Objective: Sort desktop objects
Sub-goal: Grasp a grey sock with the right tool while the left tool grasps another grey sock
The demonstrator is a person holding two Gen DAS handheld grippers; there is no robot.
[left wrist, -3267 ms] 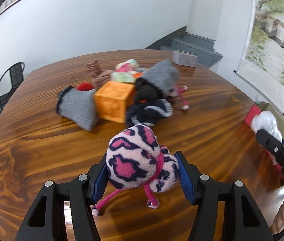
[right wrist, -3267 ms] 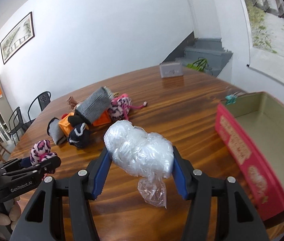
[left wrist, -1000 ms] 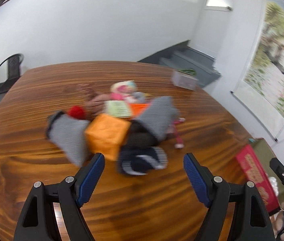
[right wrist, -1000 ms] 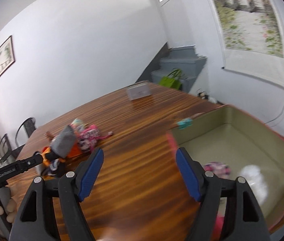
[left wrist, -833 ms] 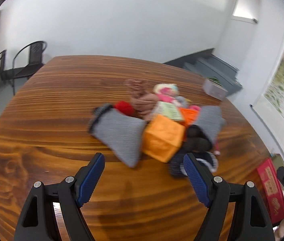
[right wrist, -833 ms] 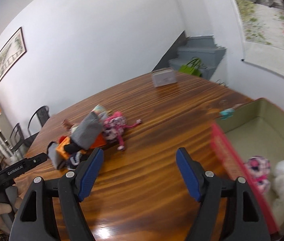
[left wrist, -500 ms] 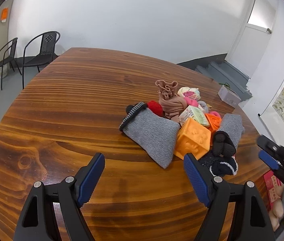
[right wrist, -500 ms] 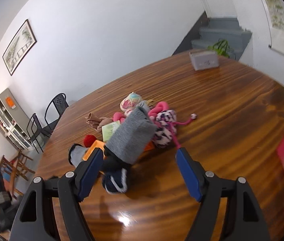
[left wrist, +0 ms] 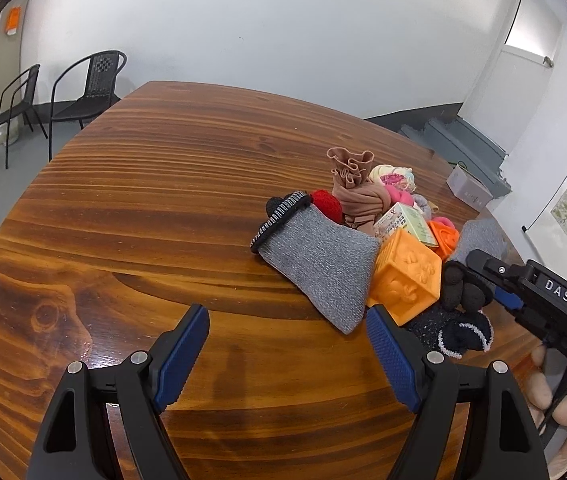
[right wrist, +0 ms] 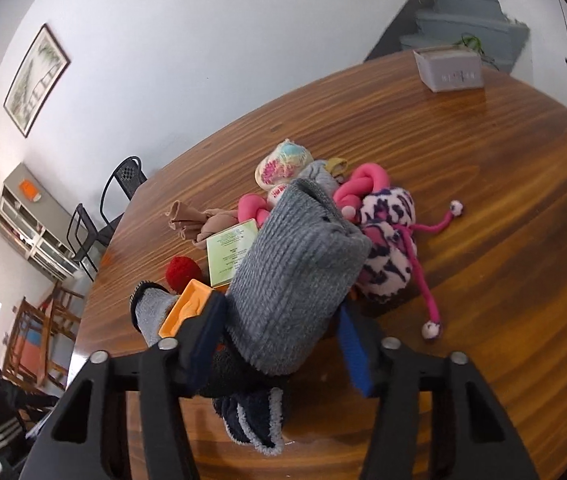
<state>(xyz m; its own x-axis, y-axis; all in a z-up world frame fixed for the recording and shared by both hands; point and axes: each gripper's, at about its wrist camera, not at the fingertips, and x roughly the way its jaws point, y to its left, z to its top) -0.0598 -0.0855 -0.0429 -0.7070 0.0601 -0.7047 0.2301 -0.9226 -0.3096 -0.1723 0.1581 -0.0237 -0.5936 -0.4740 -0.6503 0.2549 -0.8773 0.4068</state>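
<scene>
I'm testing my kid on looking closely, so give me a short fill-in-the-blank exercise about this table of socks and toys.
1. The left gripper is open and holds ____.
2. The right gripper's blue pads sit either side of a ribbed ____ sock.
3. The embossed rubber cube is ____ in colour.
4. The sorting box is ____ in both views.

Missing words: nothing; grey; orange; absent

Left claw [left wrist: 287, 344] over bare table [left wrist: 131, 240]; toy pile [left wrist: 363, 240] blocks fwd-right, crowding right claw [right wrist: 279, 336].

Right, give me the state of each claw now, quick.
Left claw: open, empty, above bare table short of the pile.
Right claw: open, its jaws either side of the grey ribbed sock, not yet shut on it.
</scene>
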